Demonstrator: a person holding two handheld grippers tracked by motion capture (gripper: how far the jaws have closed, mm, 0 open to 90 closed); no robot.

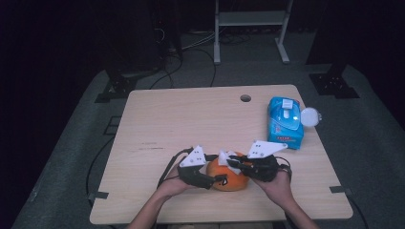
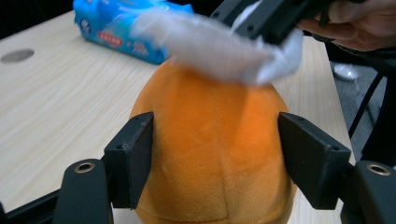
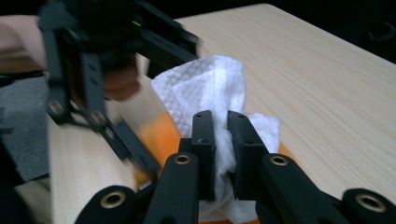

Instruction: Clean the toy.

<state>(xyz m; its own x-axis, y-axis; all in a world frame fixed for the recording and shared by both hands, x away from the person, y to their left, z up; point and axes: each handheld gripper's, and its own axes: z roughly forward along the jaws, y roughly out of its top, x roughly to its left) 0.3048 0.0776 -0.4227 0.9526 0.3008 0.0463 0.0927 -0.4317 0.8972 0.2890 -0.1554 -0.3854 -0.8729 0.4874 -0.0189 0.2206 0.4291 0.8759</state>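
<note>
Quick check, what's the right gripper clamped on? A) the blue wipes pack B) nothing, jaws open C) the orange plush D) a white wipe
D. In the right gripper view the right gripper has its jaws pinched on a white wipe, held against the top of the orange plush; the left gripper has its jaws on either side of the plush, and the blue wipes pack lies apart on the table.

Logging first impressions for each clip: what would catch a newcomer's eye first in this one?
The orange plush ball at the table's near edge, with the left gripper clamping its sides. On top of it, the right gripper pinches a white wipe against the plush. Farther off, near the right edge of the table, lies a blue wipes pack with its lid flipped open.
</note>
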